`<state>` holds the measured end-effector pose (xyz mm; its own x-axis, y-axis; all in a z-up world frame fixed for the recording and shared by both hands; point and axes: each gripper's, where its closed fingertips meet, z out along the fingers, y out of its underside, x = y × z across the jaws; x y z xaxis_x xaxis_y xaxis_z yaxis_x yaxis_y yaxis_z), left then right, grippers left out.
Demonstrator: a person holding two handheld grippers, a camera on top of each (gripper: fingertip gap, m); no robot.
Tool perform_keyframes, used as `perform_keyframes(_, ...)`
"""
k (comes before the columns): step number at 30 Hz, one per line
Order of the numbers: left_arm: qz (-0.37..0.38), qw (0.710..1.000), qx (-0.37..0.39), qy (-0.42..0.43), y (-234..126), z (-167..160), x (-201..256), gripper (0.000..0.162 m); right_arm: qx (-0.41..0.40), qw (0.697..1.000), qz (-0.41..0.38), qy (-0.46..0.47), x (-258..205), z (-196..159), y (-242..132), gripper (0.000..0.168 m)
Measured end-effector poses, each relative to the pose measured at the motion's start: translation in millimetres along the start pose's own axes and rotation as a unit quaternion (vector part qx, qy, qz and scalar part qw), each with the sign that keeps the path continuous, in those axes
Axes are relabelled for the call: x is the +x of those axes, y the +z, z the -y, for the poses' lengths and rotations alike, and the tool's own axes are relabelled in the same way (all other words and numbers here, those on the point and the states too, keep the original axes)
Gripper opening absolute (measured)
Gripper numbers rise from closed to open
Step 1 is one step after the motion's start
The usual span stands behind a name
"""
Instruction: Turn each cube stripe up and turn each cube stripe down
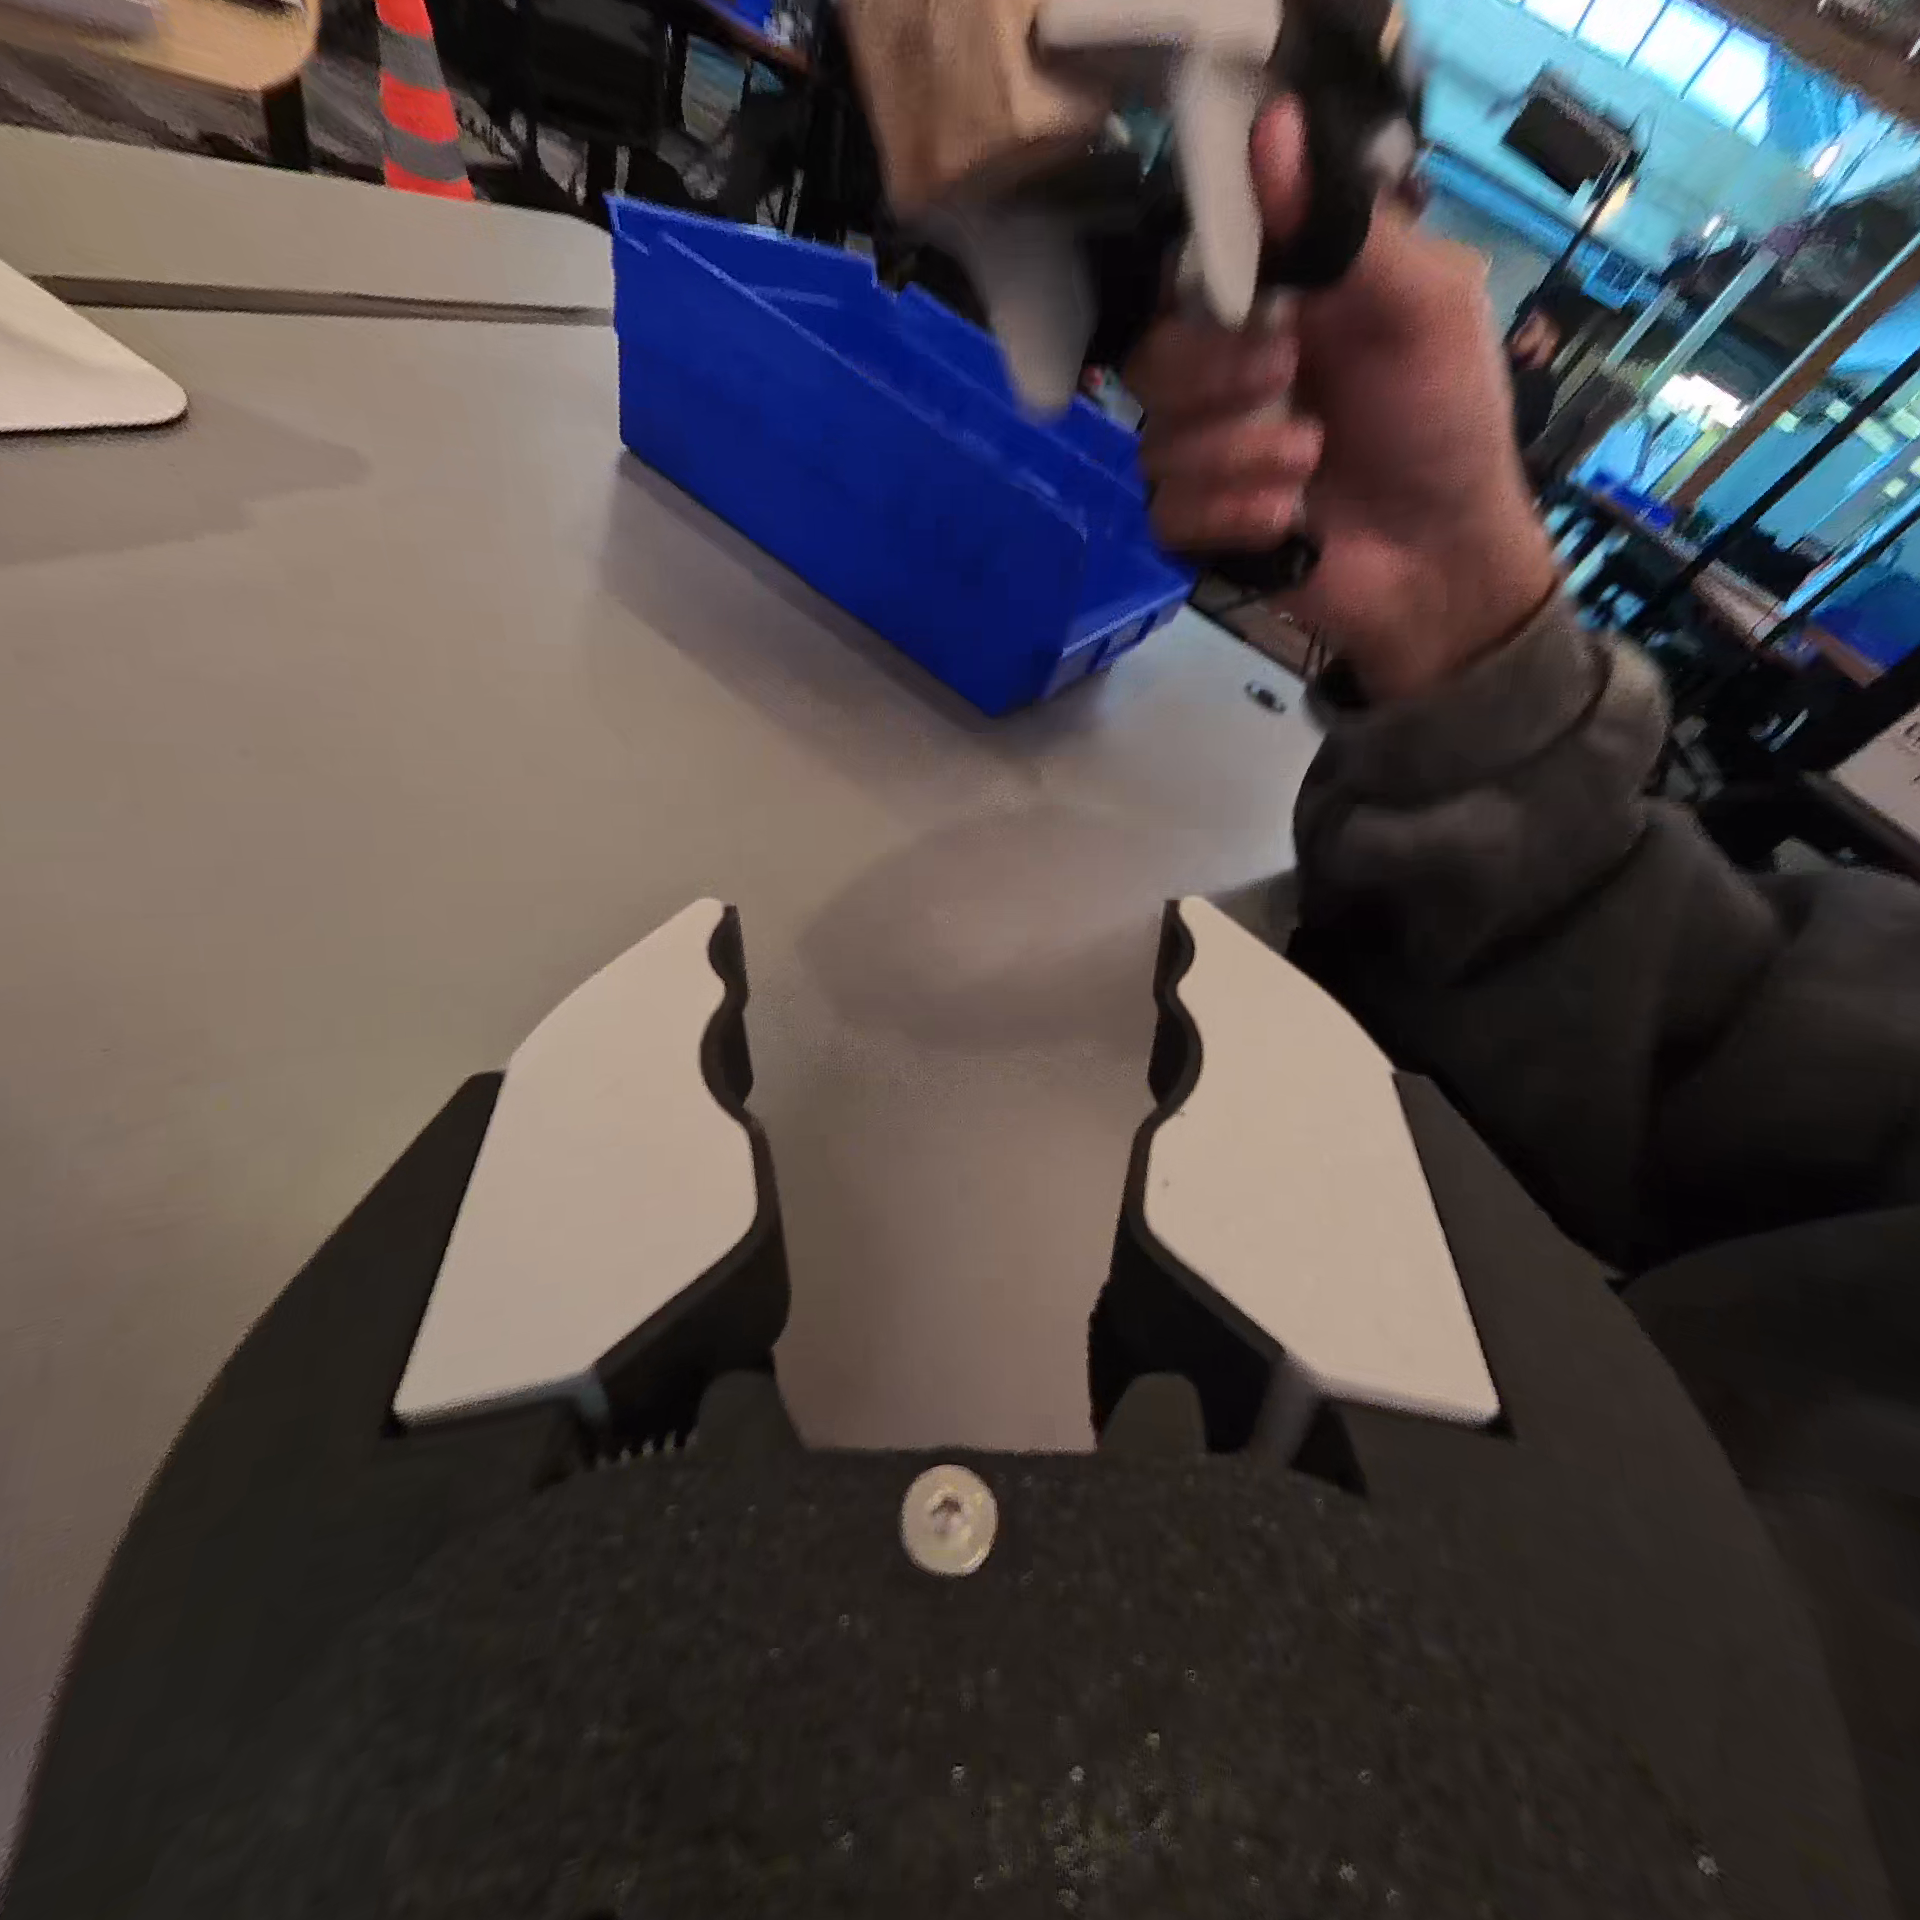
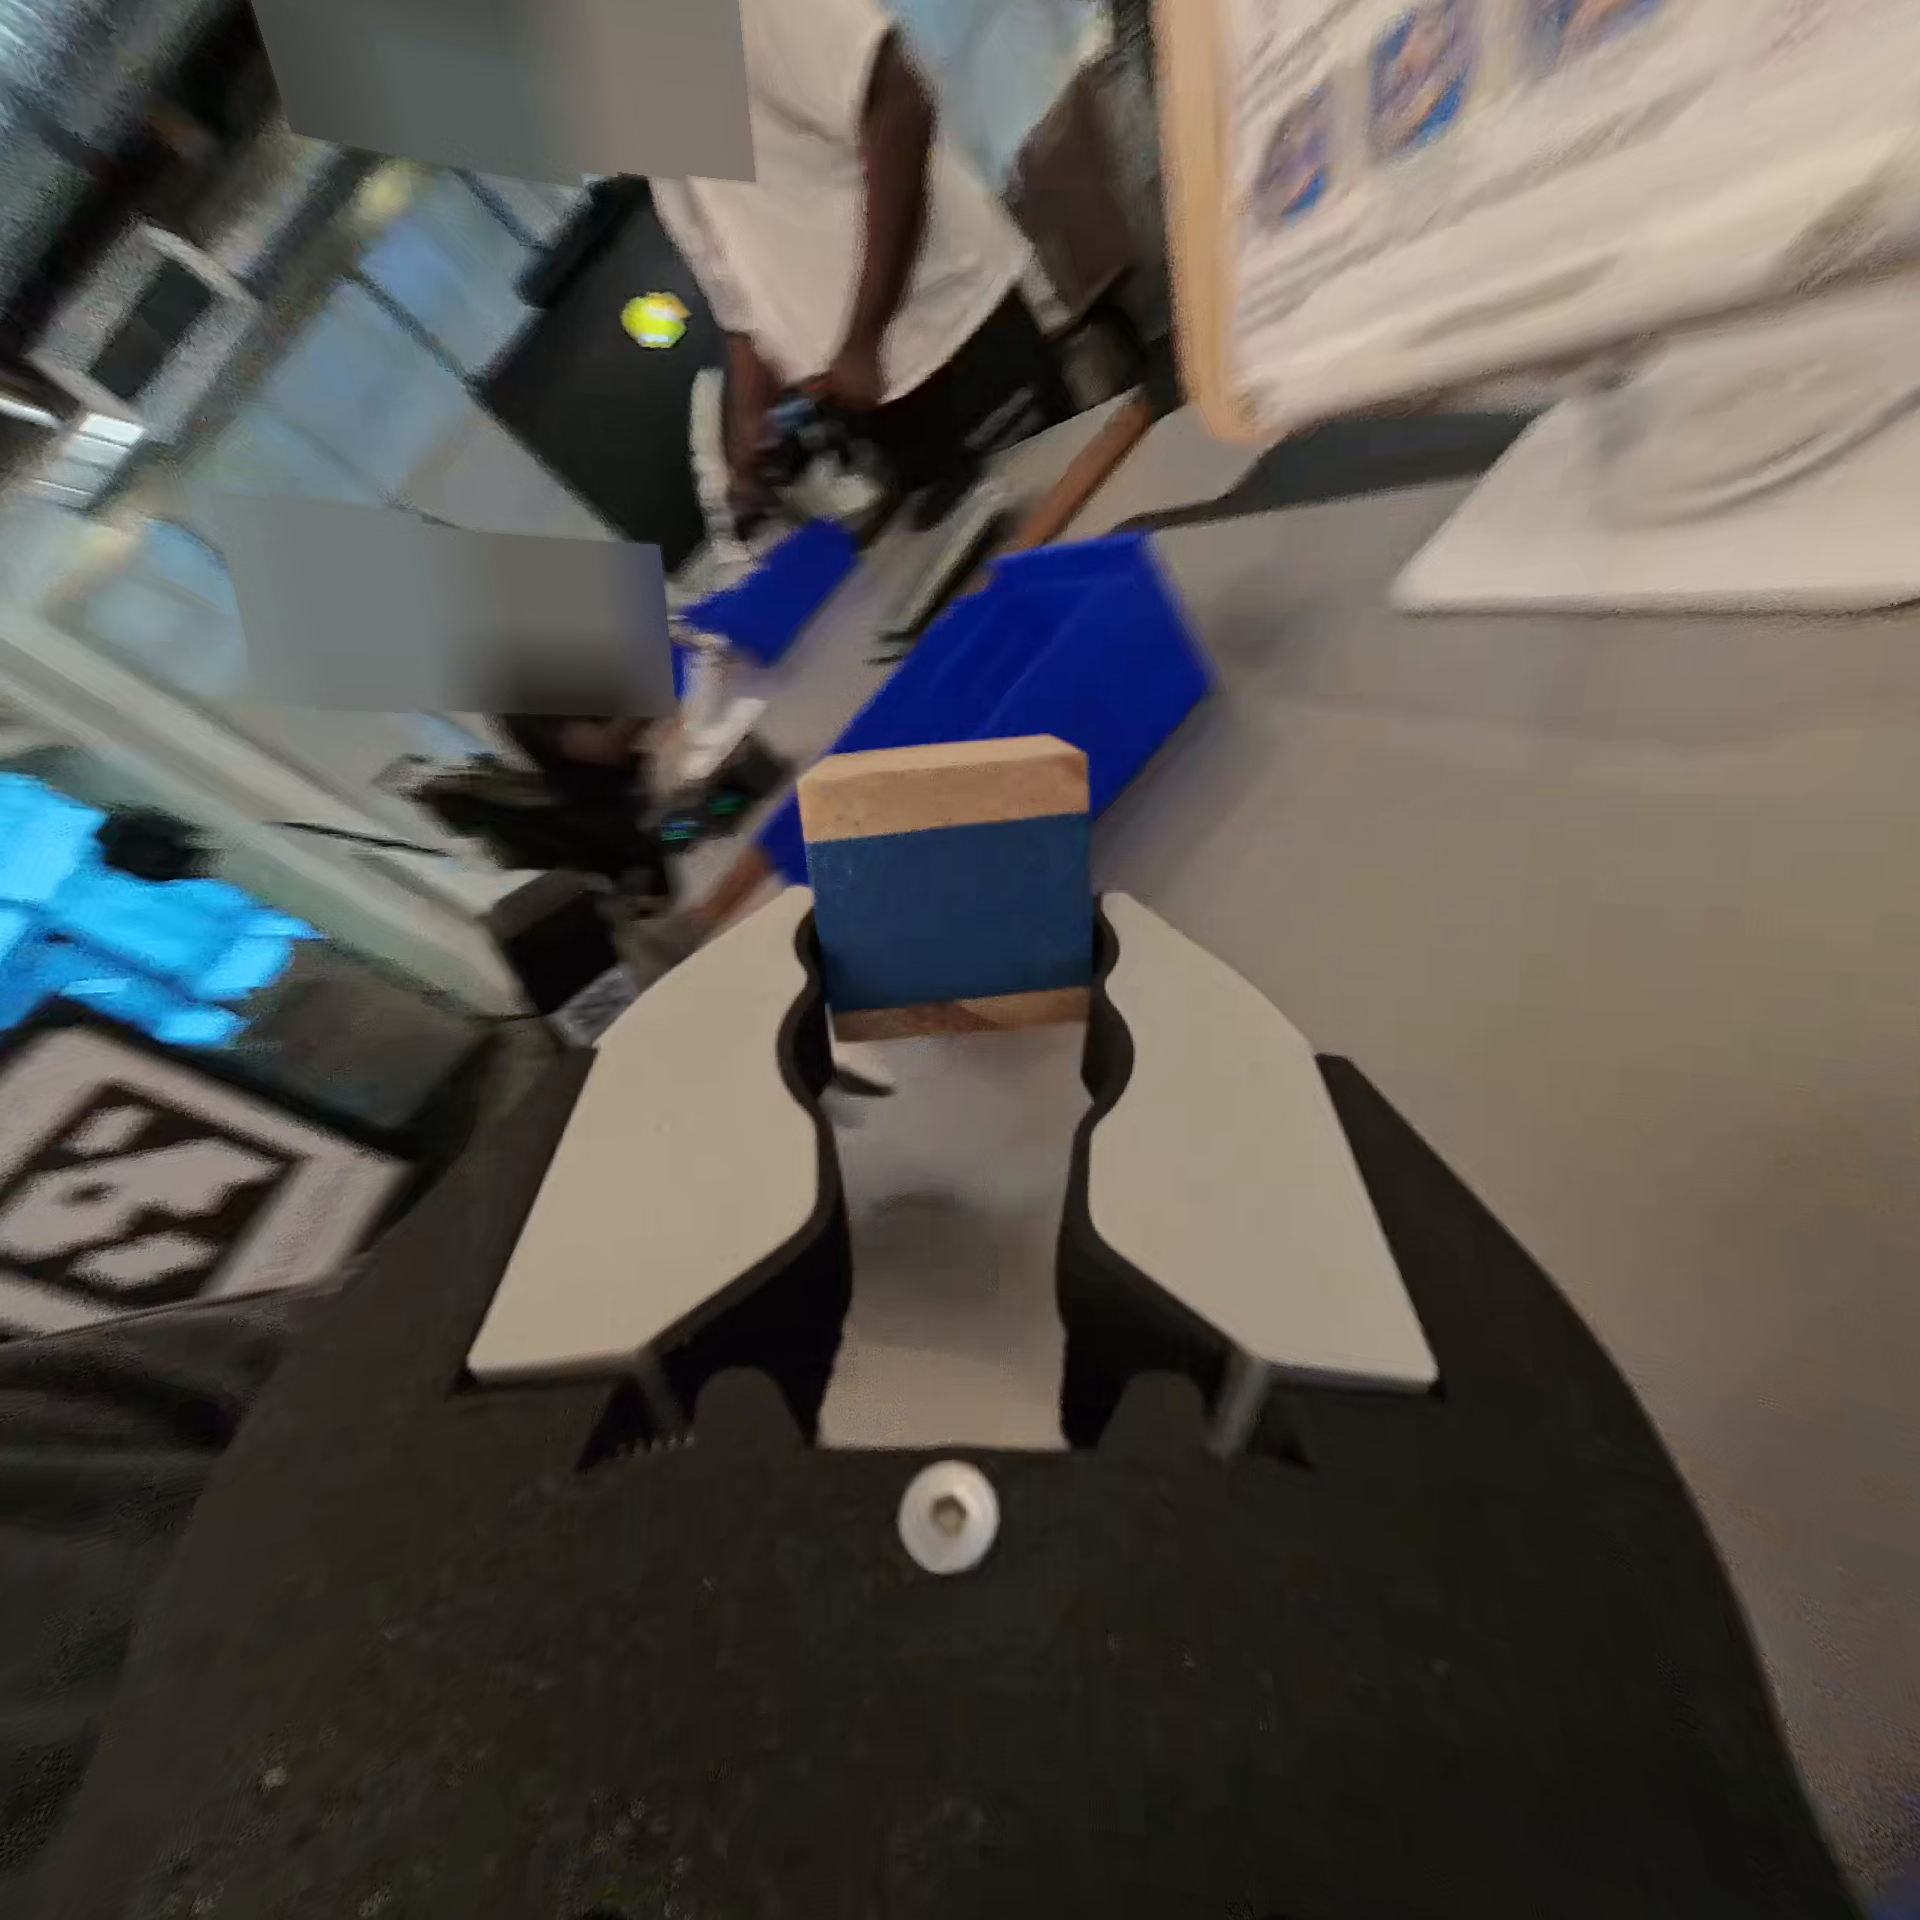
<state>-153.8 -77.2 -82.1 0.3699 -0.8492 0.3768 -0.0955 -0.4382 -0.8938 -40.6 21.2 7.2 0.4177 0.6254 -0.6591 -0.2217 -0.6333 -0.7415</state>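
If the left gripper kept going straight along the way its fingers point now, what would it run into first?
Most likely the grey table: the open, empty left gripper tilts down at bare tabletop. The blue bin sits farther on, though depth is hard to judge.

Rough wooden cube (image 2: 948, 894) (matt blue stripe), glossy plastic bin (image 1: 873, 457)

Table (image 1: 364, 831): bare ahead of left tool (image 1: 951, 935). Obstacles: blue bin (image 1: 862, 468) mid-table; white stand base (image 1: 73, 374) far left; raised right tool (image 1: 1091, 208) above bin.
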Motion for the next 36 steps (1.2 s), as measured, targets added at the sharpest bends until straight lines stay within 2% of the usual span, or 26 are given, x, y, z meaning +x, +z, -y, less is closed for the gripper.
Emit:
perform_keyframes(2,0.012,1.0,-0.017,0.013,2.8,-7.7,-2.8,0.073,-0.007,0.988,-0.136,-0.075,32.8,33.0,-49.4,0.046)
perform_keyframes(3,0.012,1.0,-0.024,0.015,4.4,-10.5,-2.8,0.073,-0.029,0.97,-0.223,-0.095,57.9,43.2,-79.5,0.046)
perform_keyframes(5,0.0,0.999,-0.034,0.01,7.6,-14.6,0.5,0.073,-0.076,0.913,-0.394,-0.078,117.8,50.6,-143.5,0.046)
perform_keyframes(6,-0.006,0.999,-0.039,0.006,9.0,-16.6,2.1,0.073,-0.095,0.887,-0.448,-0.052,144.6,47.0,-167.3,0.046)
perform_keyframes(7,-0.011,0.999,-0.044,0.002,10.4,-18.7,2.9,0.073,-0.11,0.876,-0.469,-0.02,166.8,38.9,-179.4,0.046)
perform_keyframes(10,-0.015,0.998,-0.059,-0.002,12.8,-24.8,3.2,0.071,-0.18,0.864,-0.468,0.053,213.3,-1.2,-179.3,0.046)
perform_keyframes(12,-0.012,0.998,-0.064,0.003,13.6,-25.6,1.8,0.071,-0.243,0.834,-0.493,0.059,232.3,-23.7,-181.8,0.046)
perform_keyframes(13,-0.01,0.998,-0.066,0.005,14.1,-26.0,0.9,0.071,-0.261,0.824,-0.5,0.06,237.6,-29.9,-181.3,0.046)
perform_keyframes(16,-0.008,0.997,-0.074,0.005,15.6,-28.9,-0.3,0.071,-0.273,0.822,-0.495,0.066,243.3,-35.3,-171.6,0.046)
perform_keyframes(20,-0.013,0.996,-0.083,0.002,18.0,-33.5,1.6,0.071,-0.31,0.792,-0.522,0.066,253.1,-47.6,-176.2,0.046)
perform_keyframes(24,-0.016,0.996,-0.086,0.004,18.5,-34.7,4.4,0.071,-0.323,0.783,-0.526,0.075,257.6,-55.2,-178.6,0.048)
perform_keyframes(27,-0.013,0.996,-0.087,0.008,18.0,-34.6,3.5,0.071,-0.316,0.793,-0.517,0.066,254.9,-51.0,-178.4,0.049)
perform_keyframes(29,-0.011,0.996,-0.087,0.008,17.3,-34.1,1.9,0.072,-0.3,0.79,-0.533,0.034,242.9,-34.7,-187.5,0.069)
perform_keyframes(30,-0.009,0.996,-0.084,0.008,16.7,-32.9,1.2,0.072,-0.28,0.8,-0.531,0.012,228.9,-21.0,-188.8,0.07)
perform_keyframes(32,-0.005,0.997,-0.08,0.01,15.2,-30.5,-1.0,0.071,-0.199,0.841,-0.501,-0.046,186.4,17.3,-181.6,0.068)
perform_keyframes(34,0.002,0.997,-0.074,0.012,13.6,-28.0,-3.9,0.071,-0.09,0.884,-0.441,-0.125,129.7,56.7,-166.5,0.065)
perform_keyframes(36,0.008,0.998,-0.068,0.013,11.8,-25.5,-6.3,0.071,0.017,0.909,-0.358,-0.214,68.6,80.7,-145.0,0.066)
